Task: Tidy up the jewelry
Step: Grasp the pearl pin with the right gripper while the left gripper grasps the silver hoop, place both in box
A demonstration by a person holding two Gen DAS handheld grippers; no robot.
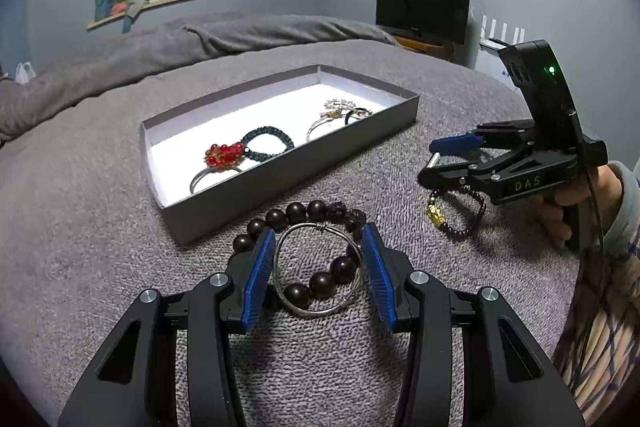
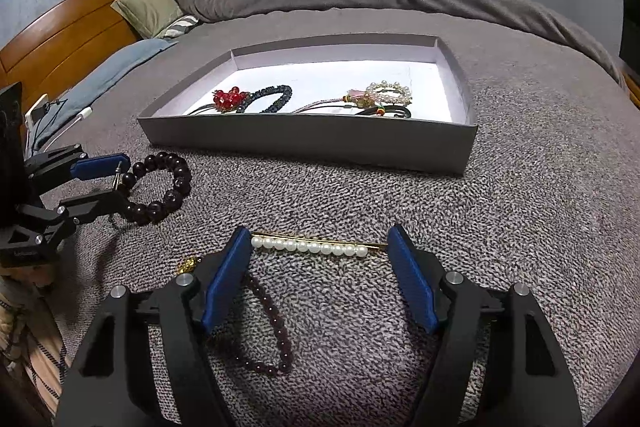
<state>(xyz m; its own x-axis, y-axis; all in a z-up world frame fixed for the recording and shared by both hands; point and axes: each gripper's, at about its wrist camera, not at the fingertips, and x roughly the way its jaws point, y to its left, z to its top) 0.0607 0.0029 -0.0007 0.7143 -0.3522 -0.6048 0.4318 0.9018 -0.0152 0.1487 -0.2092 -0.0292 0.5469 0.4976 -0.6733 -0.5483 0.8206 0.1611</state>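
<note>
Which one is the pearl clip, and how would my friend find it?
Start at the grey tray on the bed. On the blanket just in front of it lies the pearl clip, between the right gripper fingers. It's the only straight piece: white pearls on a gold bar.

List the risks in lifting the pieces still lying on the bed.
1. The thin silver wire bangle overlaps the large dark wooden bead bracelet inside the open left tool; both may lift, or one slip.
2. The pearl bar pin lies flat on the looped grey bedspread; it could snag.
</note>
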